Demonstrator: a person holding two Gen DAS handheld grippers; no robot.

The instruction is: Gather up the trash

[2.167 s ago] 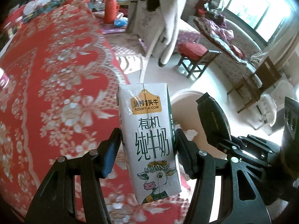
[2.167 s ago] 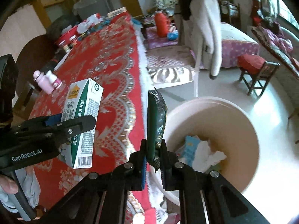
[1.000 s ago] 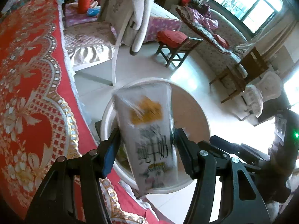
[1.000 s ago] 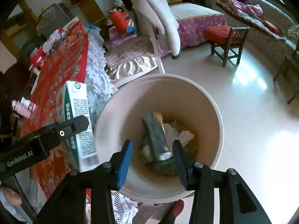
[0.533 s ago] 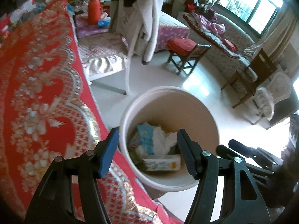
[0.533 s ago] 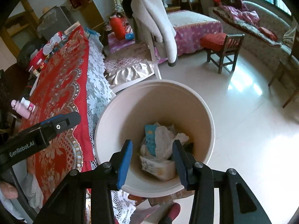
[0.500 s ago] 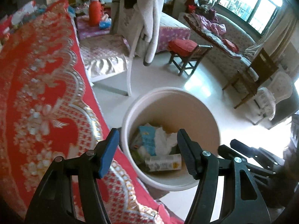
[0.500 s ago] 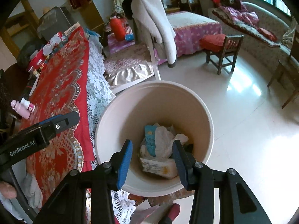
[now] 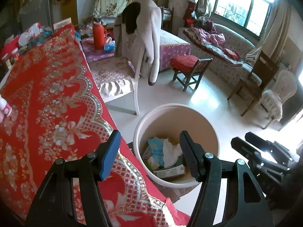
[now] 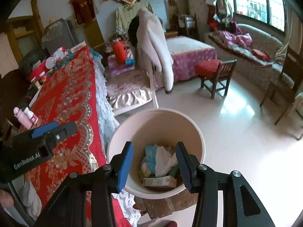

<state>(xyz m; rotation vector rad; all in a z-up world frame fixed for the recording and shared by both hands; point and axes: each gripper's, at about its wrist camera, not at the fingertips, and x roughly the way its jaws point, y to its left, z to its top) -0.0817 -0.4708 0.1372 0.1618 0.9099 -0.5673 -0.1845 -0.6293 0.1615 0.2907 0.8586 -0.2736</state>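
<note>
Both jaws parted, empty: left gripper (image 9: 149, 151), right gripper (image 10: 154, 162) just widening; milk carton (image 10: 160, 182) flat in bin (image 10: 197, 130), lower centre; likely light, crushable; best grasped across broad faces.

we see the beige bin (image 10: 191, 132) standing upright on the floor. a milk carton (image 10: 160, 182) lies flat among papers inside it.

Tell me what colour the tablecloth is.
Red, with gold and white floral patterning; the tablecloth shows best in the left wrist view.
</note>
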